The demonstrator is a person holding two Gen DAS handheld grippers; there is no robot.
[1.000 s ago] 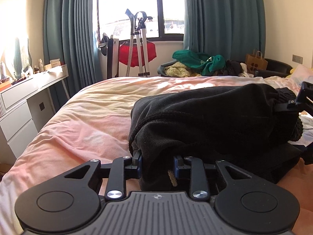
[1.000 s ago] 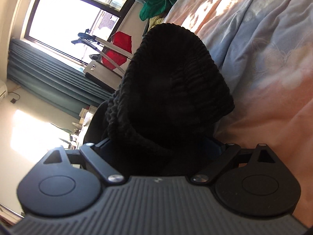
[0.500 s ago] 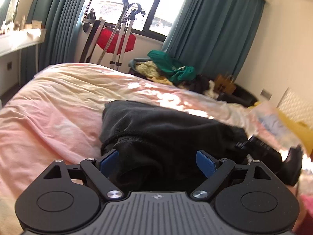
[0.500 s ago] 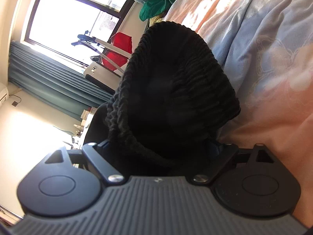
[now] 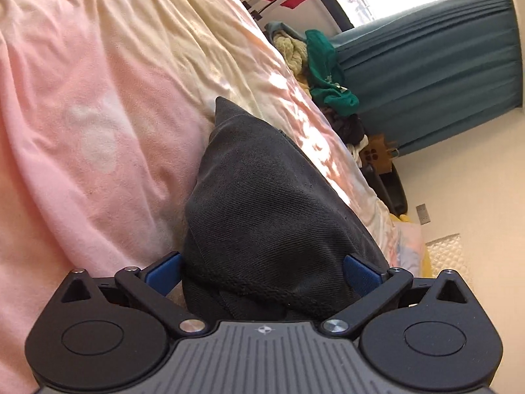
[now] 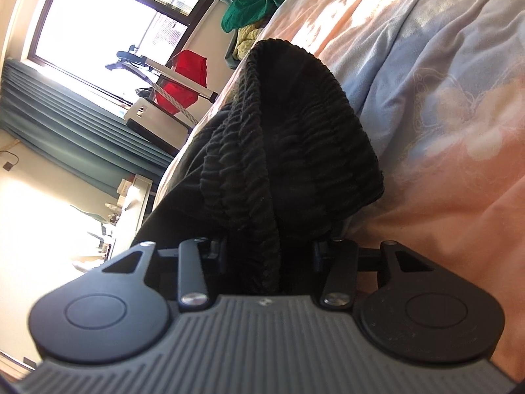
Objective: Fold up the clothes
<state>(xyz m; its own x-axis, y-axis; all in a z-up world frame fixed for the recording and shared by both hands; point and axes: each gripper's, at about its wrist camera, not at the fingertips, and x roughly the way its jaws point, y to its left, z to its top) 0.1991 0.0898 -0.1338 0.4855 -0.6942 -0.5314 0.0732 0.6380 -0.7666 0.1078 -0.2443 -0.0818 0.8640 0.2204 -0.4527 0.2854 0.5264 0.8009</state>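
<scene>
Blue fingers [image 5: 164, 271] of the left gripper [image 5: 262, 272] stand spread wide, one on each side of a dark grey garment [image 5: 262, 203], with the cloth bulging between them and not pinched. On the left side a gap shows between the pad and the fabric; on the right side the pad sits right against the cloth edge. The garment lies on the bed [image 5: 98, 98], bunched into a mound that narrows to a point farther from the camera. Its knit hem curls just in front of the gripper body.

Seen from the right wrist, the right gripper [image 6: 269, 256] has its jaws drawn close together and clamped on a thick black ribbed fold [image 6: 262, 197] of the same clothing. The ribbed band hangs in pleats down into the grip, and a rounded ribbed hump rises behind it, resting on the bed cover. This view is rolled sideways, so the bed runs up the right of the frame.

The cover is pink and cream on the left gripper's side and pale blue and peach with a flower print [image 6: 459, 98] on the right gripper's side. Beyond the bed a pile of laundry with a green top [image 5: 328, 78] sits near teal curtains [image 5: 426, 65]. A red cloth [image 6: 183, 82] hangs by the bright window [image 6: 98, 26].
</scene>
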